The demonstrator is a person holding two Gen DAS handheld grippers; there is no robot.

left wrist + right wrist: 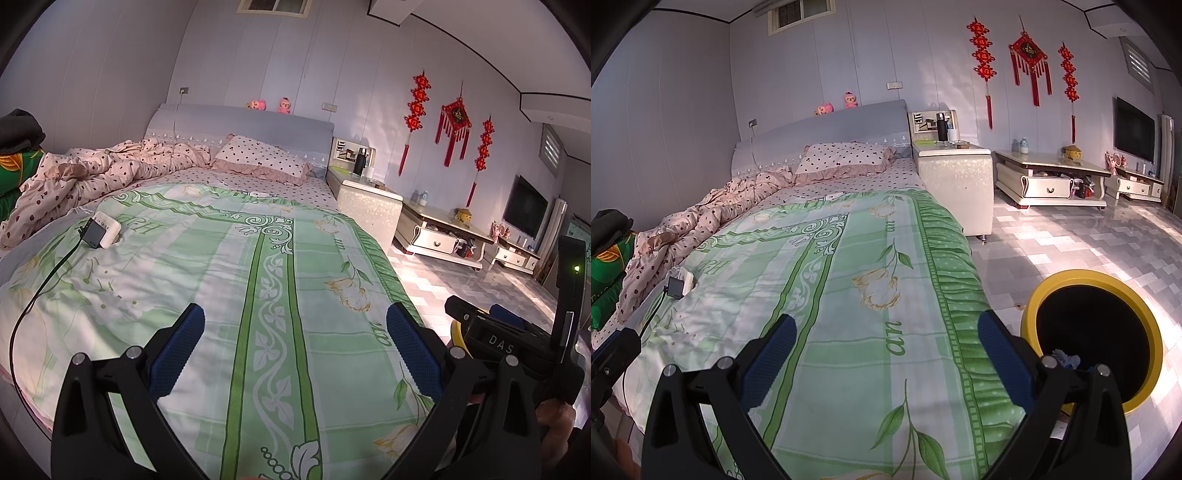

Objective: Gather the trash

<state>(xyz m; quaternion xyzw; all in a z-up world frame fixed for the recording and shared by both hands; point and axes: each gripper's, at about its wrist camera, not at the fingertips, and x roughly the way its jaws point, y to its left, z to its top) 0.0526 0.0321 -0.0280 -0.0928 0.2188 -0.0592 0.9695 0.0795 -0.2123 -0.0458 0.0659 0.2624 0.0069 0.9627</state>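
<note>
A yellow-rimmed bin [1137, 295] with a black inside stands on the tiled floor right of the bed; something pale blue [1065, 359] lies in it. My right gripper [886, 343] is open and empty above the green floral quilt [849, 280], the bin just right of its right finger. My left gripper [293, 341] is open and empty over the same quilt [221, 266]. The right gripper's black body [517, 339] shows at the right of the left wrist view, a sliver of the bin's yellow rim [457, 334] behind it. I see no loose trash on the quilt.
A white box with a dark charger and black cable [101, 230] lies on the quilt's left side, also in the right wrist view [679, 282]. A pink dotted duvet [92, 173] and pillow [262, 157] lie at the head. A white nightstand [955, 184] and low cabinets [1049, 177] line the right wall.
</note>
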